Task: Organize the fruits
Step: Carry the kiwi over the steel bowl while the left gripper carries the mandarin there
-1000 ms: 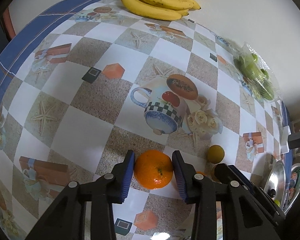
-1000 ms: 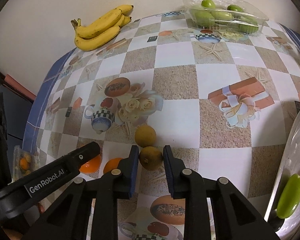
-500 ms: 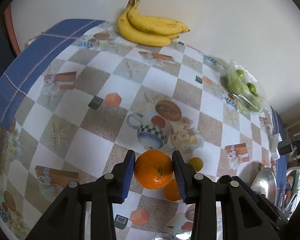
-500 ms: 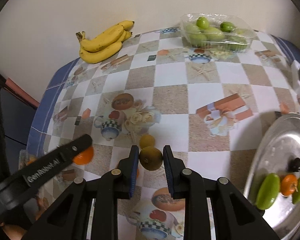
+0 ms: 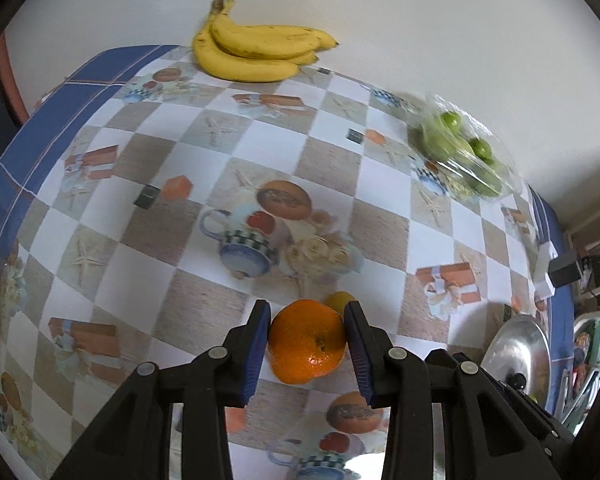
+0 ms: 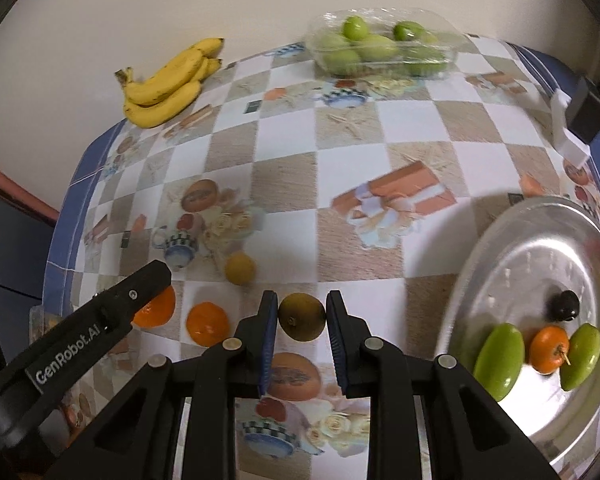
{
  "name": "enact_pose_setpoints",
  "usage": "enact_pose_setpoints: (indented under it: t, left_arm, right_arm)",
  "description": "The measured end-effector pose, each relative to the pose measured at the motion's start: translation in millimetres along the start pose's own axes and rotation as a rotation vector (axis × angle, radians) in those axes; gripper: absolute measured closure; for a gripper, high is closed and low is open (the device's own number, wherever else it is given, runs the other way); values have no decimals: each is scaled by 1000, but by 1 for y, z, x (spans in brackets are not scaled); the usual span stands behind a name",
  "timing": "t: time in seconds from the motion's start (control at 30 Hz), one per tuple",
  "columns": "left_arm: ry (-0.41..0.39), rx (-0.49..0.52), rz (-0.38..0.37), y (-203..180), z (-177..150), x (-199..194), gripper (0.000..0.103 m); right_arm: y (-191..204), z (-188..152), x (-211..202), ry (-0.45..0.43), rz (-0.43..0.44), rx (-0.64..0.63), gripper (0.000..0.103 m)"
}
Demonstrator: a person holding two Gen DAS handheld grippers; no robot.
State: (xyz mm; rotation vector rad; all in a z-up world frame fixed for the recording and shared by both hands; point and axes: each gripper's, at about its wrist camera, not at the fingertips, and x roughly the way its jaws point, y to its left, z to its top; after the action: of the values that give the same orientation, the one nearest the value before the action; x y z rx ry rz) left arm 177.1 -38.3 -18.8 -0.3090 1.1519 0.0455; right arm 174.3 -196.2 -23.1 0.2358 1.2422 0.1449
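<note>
We have our left gripper (image 5: 306,340) clamped on a mandarin (image 5: 307,342) and our right gripper (image 6: 302,318) clamped on a brownish-green round fruit (image 6: 302,317), both held above the checkered tablecloth (image 6: 340,184), left of the metal tray (image 6: 540,264)

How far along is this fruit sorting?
Partly done: the metal tray already holds four fruits. In hand: the left gripper clamps an orange, the right gripper a brown fruit. Left on the table: another orange and a yellow fruit.
</note>
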Motion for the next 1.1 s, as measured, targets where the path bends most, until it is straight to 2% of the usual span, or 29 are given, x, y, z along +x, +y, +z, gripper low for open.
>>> enact_pose_setpoints:
  t: [0.47,0.83,1.1]
  left_arm:
    - [0,98,-13,-58,-18,1,62]
    - [6,233,-40,-119,-38,0,62]
    - [26,329,-87,-157,-57,5,62]
  right_arm:
    - [-70,5,-26,-20,-41,137,77]
    - [-119,2,-38,-32,-68,246,77]
    - [-159,-5,-46,-42,-93,339,77]
